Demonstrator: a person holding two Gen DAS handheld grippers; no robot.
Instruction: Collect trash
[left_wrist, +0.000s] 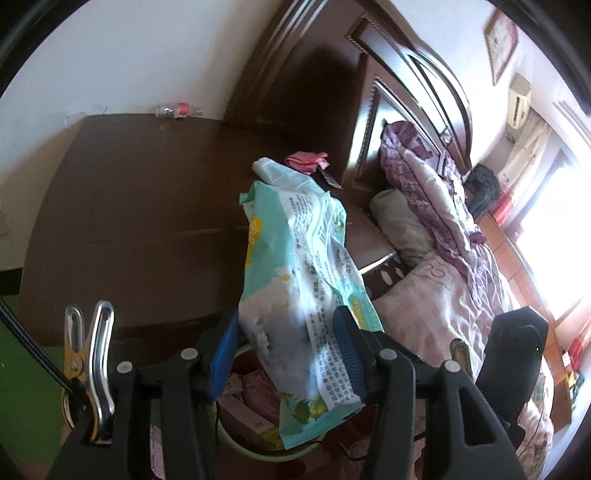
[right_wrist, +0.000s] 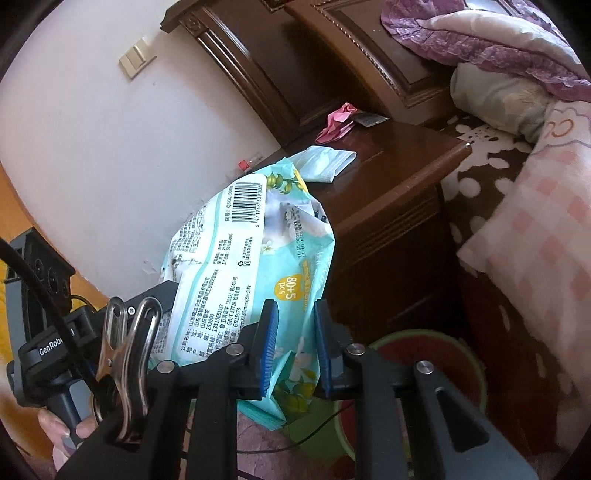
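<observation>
While both wrist views look down toward a dark wooden bedside worktop (left_wrist: 140, 192), a crumpled teal wet-wipe packet (left_wrist: 306, 295) fills the middle of each frame, held in the air between the two tools. At the lower left of the left wrist view a metal clip (left_wrist: 88, 369) stands on the tool's body. Right of it, at lower centre, the left hand-held gripper (left_wrist: 291, 354) is clenched on the packet's lower part, its blue pads pressing both sides. Beneath the packet shows the rim of a green bin (left_wrist: 236, 441) with litter inside. Farther up, on the worktop, lie a pale folded wrapper (left_wrist: 275, 171) and a pink crumpled paper (left_wrist: 306, 159); a small bottle (left_wrist: 179, 110) lies at the worktop's far edge by the wall. A bed (left_wrist: 443, 295) with pink checked covers fills the right side. In the right wrist view, the right hand-held gripper (right_wrist: 295, 347) grips the same packet's bottom edge at lower centre.
</observation>
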